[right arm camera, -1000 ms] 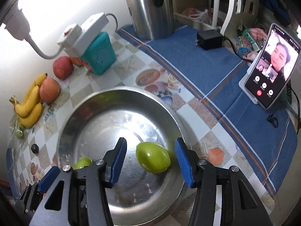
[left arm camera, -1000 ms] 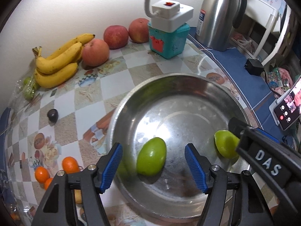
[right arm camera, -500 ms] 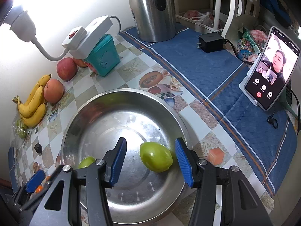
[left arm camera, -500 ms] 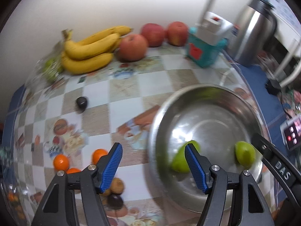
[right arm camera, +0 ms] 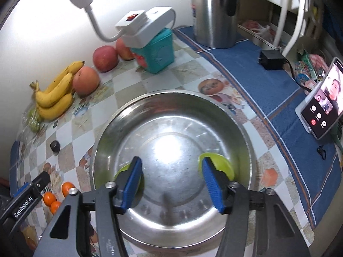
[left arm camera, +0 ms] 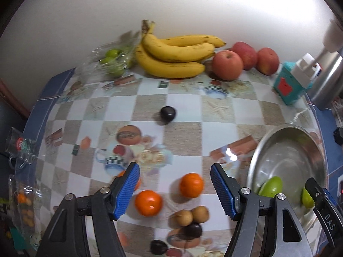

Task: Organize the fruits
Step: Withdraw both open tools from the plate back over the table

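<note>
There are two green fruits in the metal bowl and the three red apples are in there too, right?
Not quite. The two green fruits are in the metal bowl, but the three red apples are not. They sit on the table against the wall, next to the bananas. The left wrist view shows all three there; the right wrist view shows nothing but the green fruits in the bowl.

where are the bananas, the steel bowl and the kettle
bananas point(left arm camera: 171, 51), left wrist view, middle of the bunch
steel bowl point(right arm camera: 171, 95), right wrist view, far rim
kettle point(right arm camera: 211, 15), right wrist view, steel body left of the handle
</note>
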Motion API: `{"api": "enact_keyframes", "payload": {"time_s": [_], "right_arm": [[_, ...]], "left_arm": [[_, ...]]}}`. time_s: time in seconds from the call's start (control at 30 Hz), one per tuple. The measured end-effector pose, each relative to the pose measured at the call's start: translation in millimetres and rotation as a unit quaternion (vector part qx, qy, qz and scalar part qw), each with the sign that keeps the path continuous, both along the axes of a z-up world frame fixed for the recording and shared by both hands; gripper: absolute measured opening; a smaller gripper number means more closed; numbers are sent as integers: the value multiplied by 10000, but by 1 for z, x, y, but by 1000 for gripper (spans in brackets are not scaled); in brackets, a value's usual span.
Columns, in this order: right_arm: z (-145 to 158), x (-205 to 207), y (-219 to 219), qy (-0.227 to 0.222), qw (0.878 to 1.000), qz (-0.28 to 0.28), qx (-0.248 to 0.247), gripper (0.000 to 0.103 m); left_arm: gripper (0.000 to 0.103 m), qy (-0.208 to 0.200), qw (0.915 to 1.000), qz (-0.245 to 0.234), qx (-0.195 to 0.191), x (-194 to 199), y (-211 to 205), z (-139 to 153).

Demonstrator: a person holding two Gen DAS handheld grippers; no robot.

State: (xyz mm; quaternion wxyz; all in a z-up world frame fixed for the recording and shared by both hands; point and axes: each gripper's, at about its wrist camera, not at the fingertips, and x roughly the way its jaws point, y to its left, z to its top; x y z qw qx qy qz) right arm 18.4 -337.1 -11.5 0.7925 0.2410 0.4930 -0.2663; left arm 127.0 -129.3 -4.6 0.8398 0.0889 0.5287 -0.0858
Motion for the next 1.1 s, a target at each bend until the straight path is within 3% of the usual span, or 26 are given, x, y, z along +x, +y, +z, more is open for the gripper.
{"api": "enact_keyframes", "payload": {"time_s": [0.2,0.27,0.47,0.6,1.1], "right_arm": [[-6,6,9,141,9997,193,-21,75],[-7,6,10,173,9996,231,-44,81],[-12,11,17,243,9987,451,19,82],[-12,13,23,270,9980,570,-29,96],[-5,12,33,198,9980,596,-74,97]], "left_arm": [[76,144,9995,270,55,4,20,-9],[84,152,9992,363,104,4,26,-11],[103,105,9978,642,119,5,45,-12],[103,91,9969,769,119,5,55,-13],[103,-24,9955,943,-91,0,74,-5]]}}
